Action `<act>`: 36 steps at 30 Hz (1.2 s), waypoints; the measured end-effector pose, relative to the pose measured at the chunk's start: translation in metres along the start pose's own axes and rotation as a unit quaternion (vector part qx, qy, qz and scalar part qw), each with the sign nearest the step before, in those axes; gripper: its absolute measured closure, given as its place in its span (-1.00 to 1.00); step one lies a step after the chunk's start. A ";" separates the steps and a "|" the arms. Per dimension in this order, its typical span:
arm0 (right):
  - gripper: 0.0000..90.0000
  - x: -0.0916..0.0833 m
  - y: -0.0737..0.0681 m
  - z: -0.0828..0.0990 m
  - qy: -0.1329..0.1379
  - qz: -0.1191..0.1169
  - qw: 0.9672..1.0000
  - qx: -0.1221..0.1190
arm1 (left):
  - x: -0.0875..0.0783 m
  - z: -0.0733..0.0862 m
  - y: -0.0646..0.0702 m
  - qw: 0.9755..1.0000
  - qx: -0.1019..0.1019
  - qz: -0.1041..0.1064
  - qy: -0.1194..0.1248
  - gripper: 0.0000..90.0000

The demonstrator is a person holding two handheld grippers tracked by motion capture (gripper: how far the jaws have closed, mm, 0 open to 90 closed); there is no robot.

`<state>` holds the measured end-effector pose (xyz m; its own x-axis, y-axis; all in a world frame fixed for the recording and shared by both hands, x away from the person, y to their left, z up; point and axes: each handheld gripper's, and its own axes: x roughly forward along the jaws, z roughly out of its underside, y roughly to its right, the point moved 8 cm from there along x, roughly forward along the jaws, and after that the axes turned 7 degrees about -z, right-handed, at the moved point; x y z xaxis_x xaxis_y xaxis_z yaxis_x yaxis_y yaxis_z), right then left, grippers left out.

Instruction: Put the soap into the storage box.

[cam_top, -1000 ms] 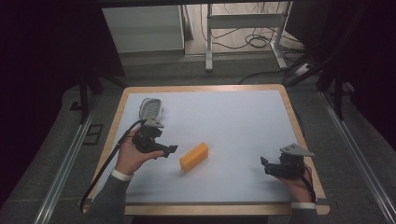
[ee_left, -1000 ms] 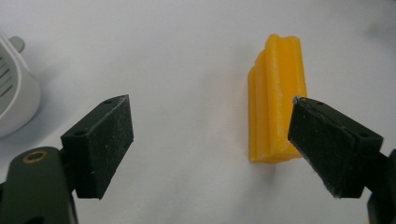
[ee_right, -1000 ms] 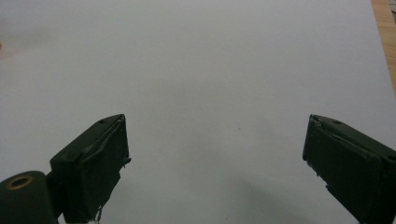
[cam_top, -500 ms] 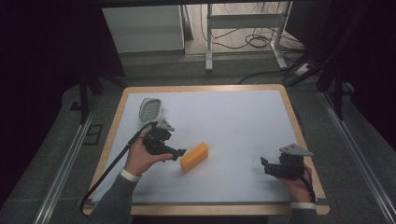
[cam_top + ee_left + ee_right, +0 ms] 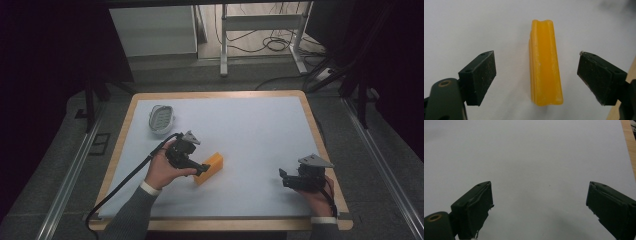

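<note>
Left gripper view is showing us straddling the yellow block [image 5: 545, 62] on the table [image 5: 260, 125] with the left gripper [image 5: 536, 80] open, nothing gripped yet. We are judging closing and lifting as remaining, while the right gripper [image 5: 539, 207] is waiting open.

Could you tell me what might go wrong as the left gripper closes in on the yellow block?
1. The left gripper is open with the ridged yellow rectangular block between its jaws but nearer the right-hand one; that pad may touch first and push the block sideways.
2. The block lies loose on the smooth white table sheet, so it may slide or twist rather than be gripped.
3. The gripper's black cable trails over the near table edge and could drag.
</note>
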<state>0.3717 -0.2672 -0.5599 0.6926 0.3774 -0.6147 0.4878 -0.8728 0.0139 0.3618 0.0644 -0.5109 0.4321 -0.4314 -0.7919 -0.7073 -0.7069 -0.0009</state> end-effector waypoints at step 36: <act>-0.85 0.002 0.002 0.003 -0.010 0.007 1.000 0.001 | 0.058 0.015 0.017 0.998 -0.005 0.007 -0.064 0.23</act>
<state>0.3723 -0.2687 -0.5636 0.6890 0.3587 -0.6298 0.4769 -0.8787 0.0213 0.3667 0.0359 -0.5659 0.3467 -0.3674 -0.8630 -0.7067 -0.7073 0.0172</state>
